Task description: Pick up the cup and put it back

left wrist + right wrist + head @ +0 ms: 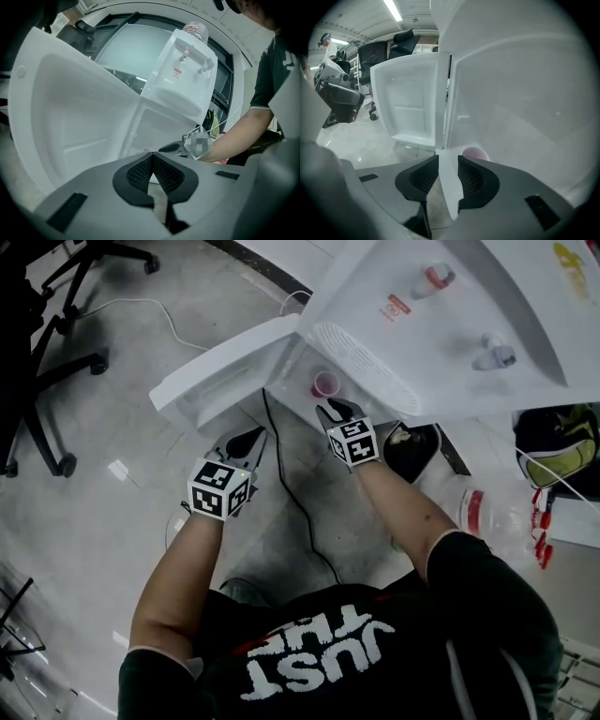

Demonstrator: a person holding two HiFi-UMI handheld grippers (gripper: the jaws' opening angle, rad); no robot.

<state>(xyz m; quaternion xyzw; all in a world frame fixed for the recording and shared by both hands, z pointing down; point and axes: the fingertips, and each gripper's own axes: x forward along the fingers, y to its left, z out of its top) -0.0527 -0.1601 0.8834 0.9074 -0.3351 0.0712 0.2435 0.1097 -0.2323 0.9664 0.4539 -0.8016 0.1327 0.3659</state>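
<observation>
The pink cup (474,153) looks light, thin, crushable; pinch its wall gently; right gripper (447,161) spread, empty; left gripper (152,158) pressed together.

White water dispenser (469,334), open door (220,371), office chair (66,368), black cable (286,484)

Office-like workspace: rolling chairs (404,43), water dispenser (185,70), ceiling strip lights (392,9), polished floor (103,512).

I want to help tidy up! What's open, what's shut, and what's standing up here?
Door: open.
Cup: upright inside the cabinet, not held.
Left gripper: shut, empty.
Right gripper: open, near the cup, holding nothing.
</observation>
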